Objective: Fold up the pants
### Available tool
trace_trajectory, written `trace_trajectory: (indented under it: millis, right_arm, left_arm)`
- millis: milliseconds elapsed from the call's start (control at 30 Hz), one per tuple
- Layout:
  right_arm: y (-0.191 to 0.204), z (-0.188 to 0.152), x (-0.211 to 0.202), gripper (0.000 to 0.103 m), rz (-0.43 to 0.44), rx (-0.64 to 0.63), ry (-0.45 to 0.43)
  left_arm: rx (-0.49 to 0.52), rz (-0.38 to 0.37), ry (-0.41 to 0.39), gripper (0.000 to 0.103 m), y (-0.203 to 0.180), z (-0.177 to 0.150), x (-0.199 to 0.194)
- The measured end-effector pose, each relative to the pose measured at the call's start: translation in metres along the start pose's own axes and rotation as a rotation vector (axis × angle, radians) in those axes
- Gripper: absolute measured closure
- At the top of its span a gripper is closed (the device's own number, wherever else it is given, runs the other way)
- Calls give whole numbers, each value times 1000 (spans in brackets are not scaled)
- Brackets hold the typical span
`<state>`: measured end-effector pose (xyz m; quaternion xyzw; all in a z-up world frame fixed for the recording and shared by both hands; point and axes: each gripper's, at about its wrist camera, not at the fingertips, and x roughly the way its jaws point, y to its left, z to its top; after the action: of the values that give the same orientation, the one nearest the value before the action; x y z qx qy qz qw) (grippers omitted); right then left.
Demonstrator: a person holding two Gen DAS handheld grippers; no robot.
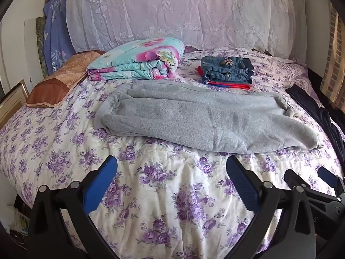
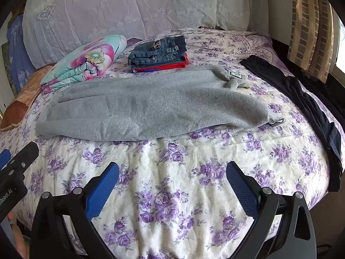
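Observation:
Grey fleece pants point(image 1: 194, 118) lie across the floral bedspread point(image 1: 161, 194), folded lengthwise, waist with drawstring at the right, leg cuffs at the left. They also show in the right wrist view point(image 2: 151, 108). My left gripper point(image 1: 171, 170) is open and empty, hovering over the bedspread in front of the pants. My right gripper point(image 2: 172, 172) is open and empty, also short of the pants' near edge. The right gripper shows at the lower right of the left wrist view point(image 1: 310, 183).
A stack of folded jeans on red clothing point(image 1: 227, 70) sits behind the pants. A folded floral quilt point(image 1: 138, 60) and a brown pillow point(image 1: 58, 82) lie at the back left. Dark pants point(image 2: 306, 105) lie along the bed's right edge. A lace-covered headboard point(image 1: 183, 10) stands behind.

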<state>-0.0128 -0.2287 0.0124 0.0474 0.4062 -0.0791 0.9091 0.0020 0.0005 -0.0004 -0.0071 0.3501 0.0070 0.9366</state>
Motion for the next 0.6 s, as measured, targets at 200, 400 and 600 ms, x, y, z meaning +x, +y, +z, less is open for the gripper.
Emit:
trace_trajectory:
  millis: [200,400,600]
  right_arm:
    - [2,0,2,3,-4,0,6]
    - [4,1,3,3,3,-5,14]
    - [3,-1,2,3,6,-2,15]
  left_arm:
    - [32,7,-10,5,-5,2,2]
    - [36,6,-18,5,-8,0,-1]
    - [39,6,-21,5,-9,0,-3]
